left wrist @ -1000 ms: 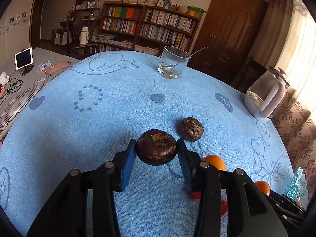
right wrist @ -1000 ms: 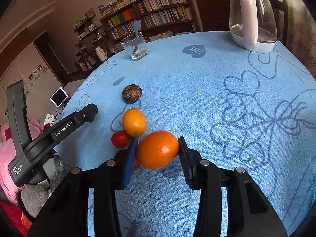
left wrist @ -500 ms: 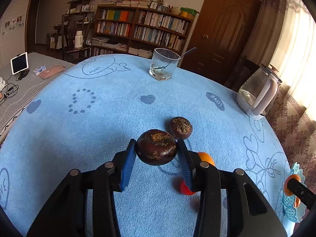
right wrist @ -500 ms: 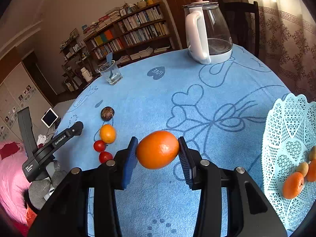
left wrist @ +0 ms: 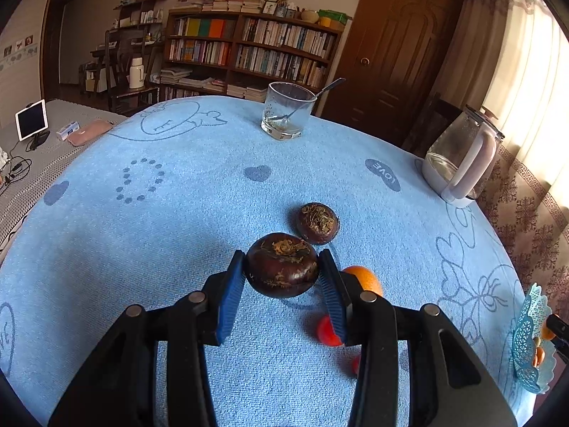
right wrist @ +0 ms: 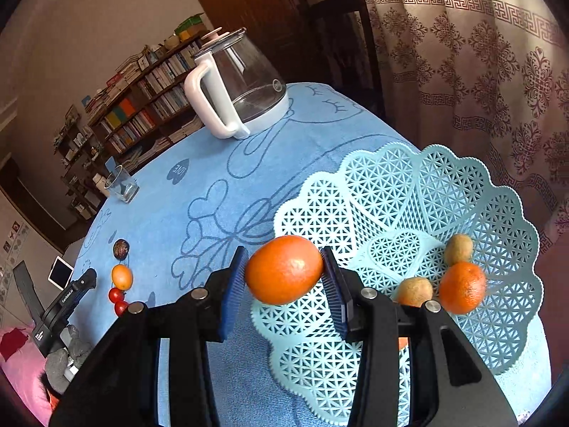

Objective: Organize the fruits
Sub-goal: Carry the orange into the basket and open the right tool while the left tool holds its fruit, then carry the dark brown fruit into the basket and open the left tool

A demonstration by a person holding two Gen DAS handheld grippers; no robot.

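My left gripper (left wrist: pixel 282 272) is shut on a dark brown round fruit (left wrist: pixel 282 265), held just above the blue cloth. A second dark fruit (left wrist: pixel 317 222) lies just beyond it, an orange (left wrist: pixel 366 279) and a red tomato (left wrist: pixel 325 331) to its right. My right gripper (right wrist: pixel 284 270) is shut on an orange (right wrist: pixel 283 269), hanging over the near left rim of the pale teal lattice basket (right wrist: pixel 409 192). Inside the basket lie another orange (right wrist: pixel 461 287) and two brownish fruits (right wrist: pixel 458 248).
A glass kettle (right wrist: pixel 238 85) with a white handle stands at the back of the table, a drinking glass (left wrist: pixel 287 111) with a spoon farther off. The blue cloth (left wrist: pixel 177 213) covers the round table. A curtain (right wrist: pixel 480 71) hangs behind the basket.
The right gripper has swung to the right with its orange, from beside the loose fruit to over the basket's rim. The left gripper has stayed almost still with the dark fruit.
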